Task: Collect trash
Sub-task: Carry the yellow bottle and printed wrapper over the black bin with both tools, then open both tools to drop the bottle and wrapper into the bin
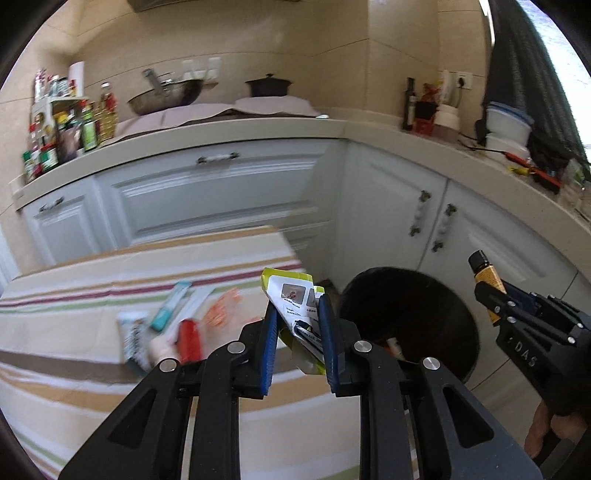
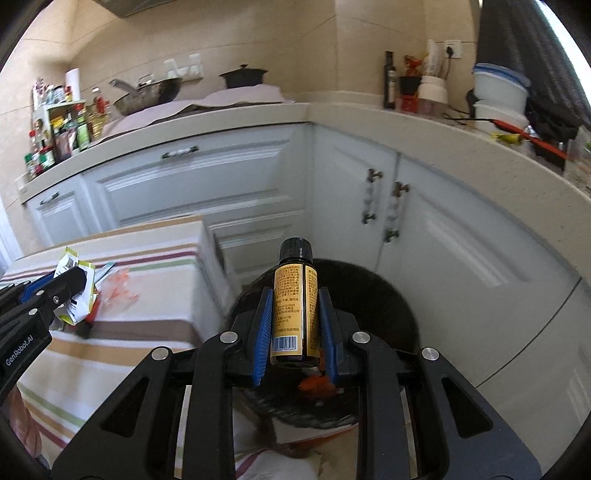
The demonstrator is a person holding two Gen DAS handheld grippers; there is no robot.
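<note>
Beige tiled walls (image 2: 258, 33) meet in a far corner above an L-shaped pale stone countertop (image 2: 332, 110) on white panelled cabinets (image 2: 192, 184) with dark metal handles (image 2: 373, 199). Far left stands a crowded rack of condiment bottles (image 1: 55, 129); what looks like a window (image 1: 565, 55), half-blurred, lights the right. Near left, a striped tablecloth (image 1: 74, 387) covers a table.

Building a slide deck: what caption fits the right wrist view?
Right gripper holds a small yellow-labelled bottle above the dark trash bin.
</note>
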